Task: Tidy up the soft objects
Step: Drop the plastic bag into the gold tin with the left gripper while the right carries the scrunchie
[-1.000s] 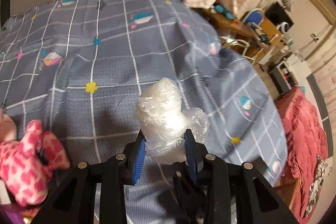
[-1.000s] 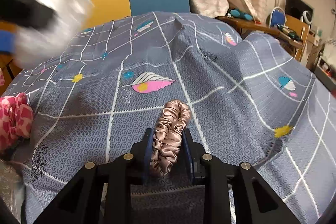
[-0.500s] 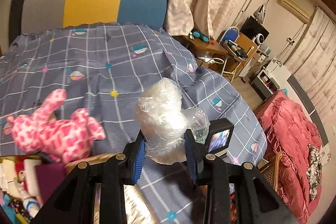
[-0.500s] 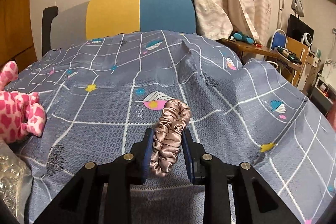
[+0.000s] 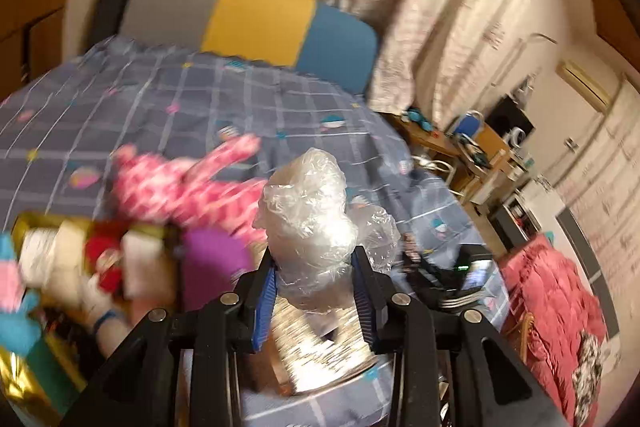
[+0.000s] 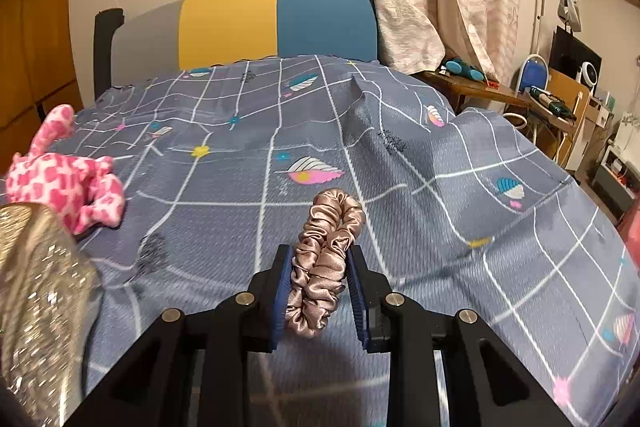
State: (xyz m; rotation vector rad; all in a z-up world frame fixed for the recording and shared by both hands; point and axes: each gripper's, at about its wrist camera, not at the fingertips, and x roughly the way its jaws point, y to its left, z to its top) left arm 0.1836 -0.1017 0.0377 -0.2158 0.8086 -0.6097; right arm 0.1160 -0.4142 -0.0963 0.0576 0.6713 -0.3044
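My left gripper [image 5: 314, 271] is shut on a crumpled ball of clear plastic wrap [image 5: 308, 211], held above the near edge of the bed. Just beyond the wrap lies a pink-and-white plush toy [image 5: 176, 183]. To the lower left sits a gold box [image 5: 48, 307] with several soft toys in it. The other gripper's black body [image 5: 460, 275] shows low on the right. In the right wrist view, my right gripper [image 6: 319, 263] is shut on a beige satin scrunchie [image 6: 324, 255] over the blue-grey checked bedspread [image 6: 400, 187]. The same plush toy [image 6: 68, 183] lies at the left.
A glittery silver surface [image 6: 36, 307] fills the lower left of the right wrist view. A grey, yellow and blue headboard [image 6: 248, 23] stands behind the bed. A cluttered wooden desk [image 6: 500, 91] and curtains are at the right, with a red blanket [image 5: 556, 291] on the floor side.
The left gripper has risen and pulled back to the left with the wrap, bringing the plush toy and gold box into view. The right gripper has lifted slightly, still holding the scrunchie.
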